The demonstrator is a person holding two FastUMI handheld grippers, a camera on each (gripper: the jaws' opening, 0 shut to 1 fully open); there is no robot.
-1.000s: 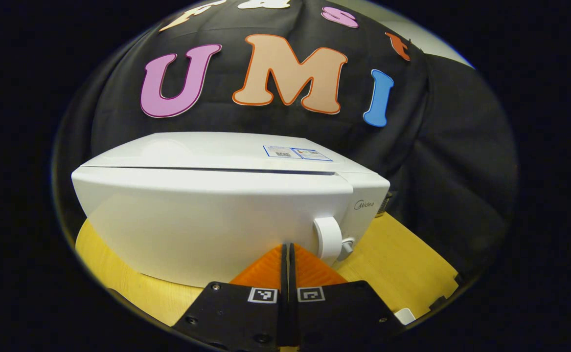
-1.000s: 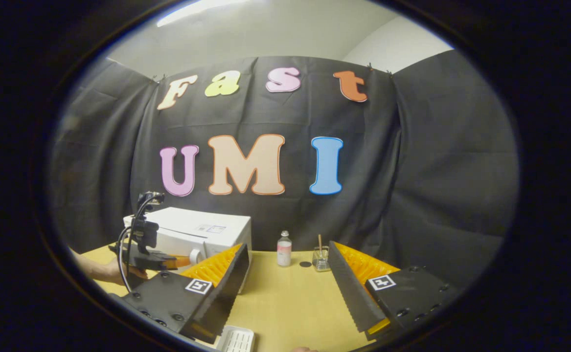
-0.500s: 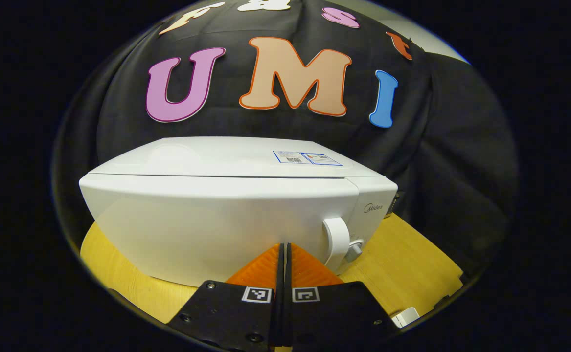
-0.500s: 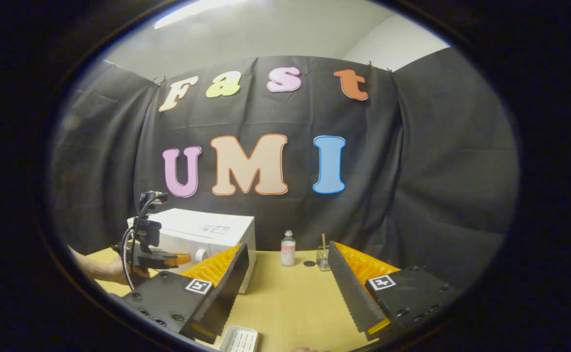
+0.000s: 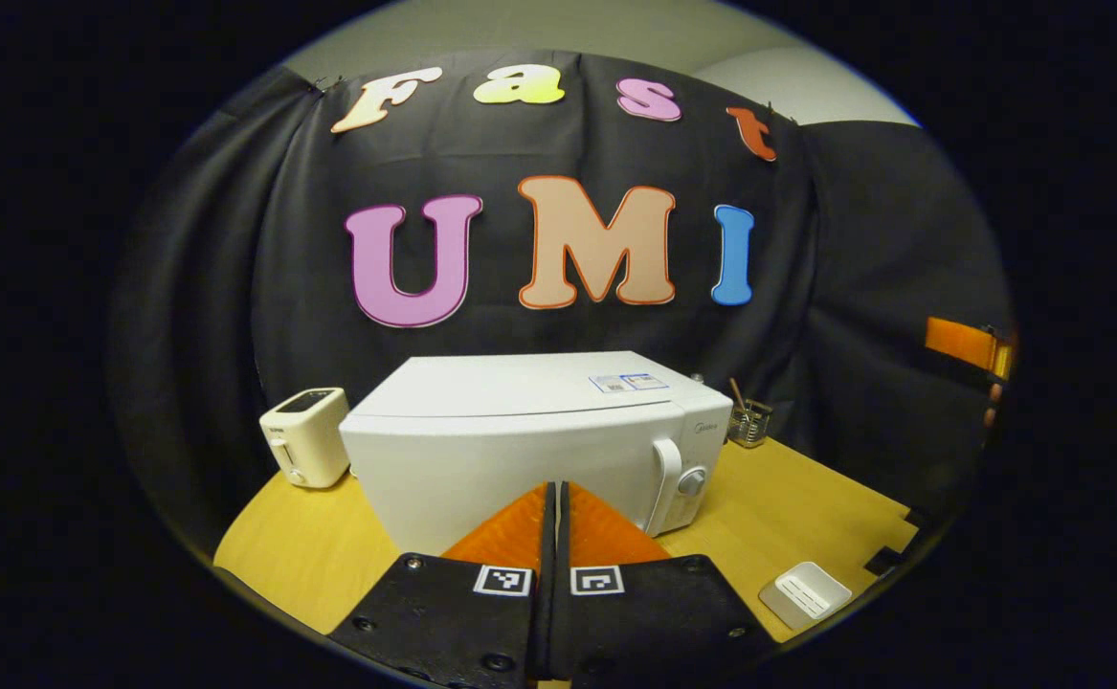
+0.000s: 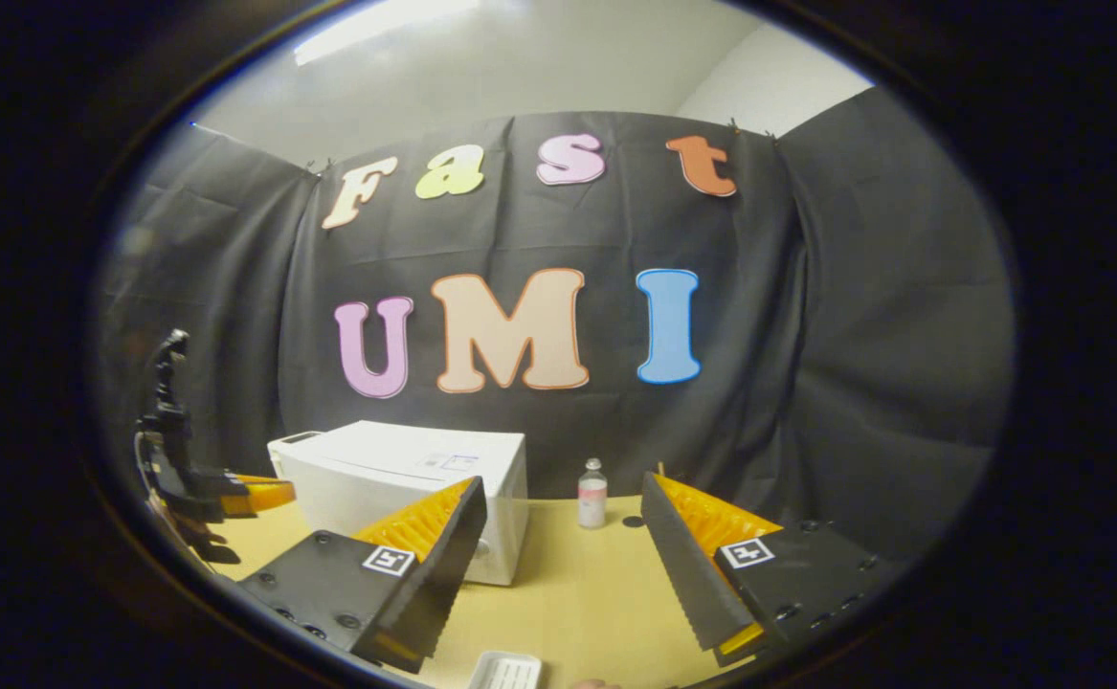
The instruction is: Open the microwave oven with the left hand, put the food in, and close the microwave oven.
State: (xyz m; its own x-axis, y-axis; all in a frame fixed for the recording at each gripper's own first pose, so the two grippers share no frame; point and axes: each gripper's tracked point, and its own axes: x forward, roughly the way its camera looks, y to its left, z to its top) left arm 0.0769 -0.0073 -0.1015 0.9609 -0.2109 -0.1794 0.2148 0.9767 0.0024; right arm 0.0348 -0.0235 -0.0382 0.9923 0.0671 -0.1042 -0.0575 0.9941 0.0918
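Observation:
The white microwave (image 5: 520, 440) stands on the yellow table with its door shut, its handle and knob (image 5: 678, 474) at the right of the front. My left gripper (image 5: 553, 498) is shut with nothing between its orange fingers and hangs a short way back from the door. In the right gripper view the microwave (image 6: 405, 474) sits at the left, and the left gripper (image 6: 261, 493) floats apart from it, further left. My right gripper (image 6: 560, 483) is open and holds nothing above the table.
A cream toaster (image 5: 304, 435) stands left of the microwave. A small bottle (image 6: 592, 495) and a dark disc (image 6: 633, 522) lie at the back. A glass jar with a stick (image 5: 749, 421) is behind the microwave's right corner. A white ribbed tray (image 5: 804, 593) rests near the table's front edge.
The microwave door went from slightly ajar to fully shut. My left gripper then pulled back from it, so the microwave looks smaller. The right gripper stayed open, shifting a little.

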